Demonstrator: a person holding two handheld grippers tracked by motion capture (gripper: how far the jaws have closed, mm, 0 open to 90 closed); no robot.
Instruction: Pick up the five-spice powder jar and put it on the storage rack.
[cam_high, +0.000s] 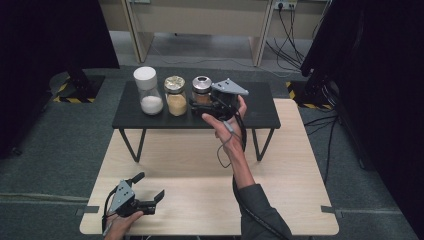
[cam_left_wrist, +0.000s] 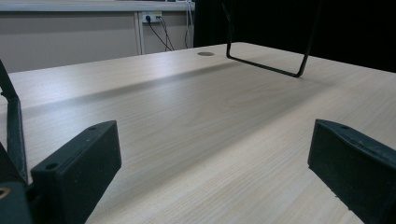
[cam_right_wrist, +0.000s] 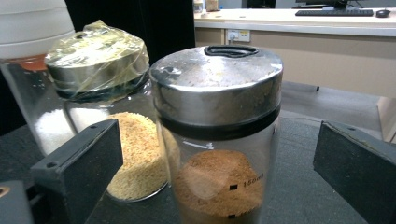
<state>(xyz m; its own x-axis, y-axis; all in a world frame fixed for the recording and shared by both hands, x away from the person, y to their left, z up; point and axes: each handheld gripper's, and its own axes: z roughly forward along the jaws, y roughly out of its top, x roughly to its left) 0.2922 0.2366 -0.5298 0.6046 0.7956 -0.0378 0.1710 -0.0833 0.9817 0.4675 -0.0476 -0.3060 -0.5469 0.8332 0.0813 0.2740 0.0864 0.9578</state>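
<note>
Three jars stand in a row on a low black shelf (cam_high: 260, 107): a white-lidded jar of white powder (cam_high: 148, 90), a jar of yellow grains (cam_high: 175, 96) with film over its lid, and a metal-lidded jar of brown powder (cam_high: 201, 89). My right gripper (cam_high: 199, 106) reaches in from the right, level with the brown jar (cam_right_wrist: 217, 93). In the right gripper view its jaws stand wide on either side of the glass, with a gap at each pad. The yellow jar (cam_right_wrist: 135, 154) is just behind. My left gripper (cam_high: 149, 186) rests open at the front left of the wooden table (cam_high: 200, 190), with nothing between its jaws (cam_left_wrist: 210, 154).
The black shelf stands on thin wire legs (cam_left_wrist: 266, 65) on the back half of the wooden table. Dark curtains flank the scene, and cables (cam_high: 290, 35) run across the floor behind. A grey cable (cam_high: 225, 145) hangs from the right gripper.
</note>
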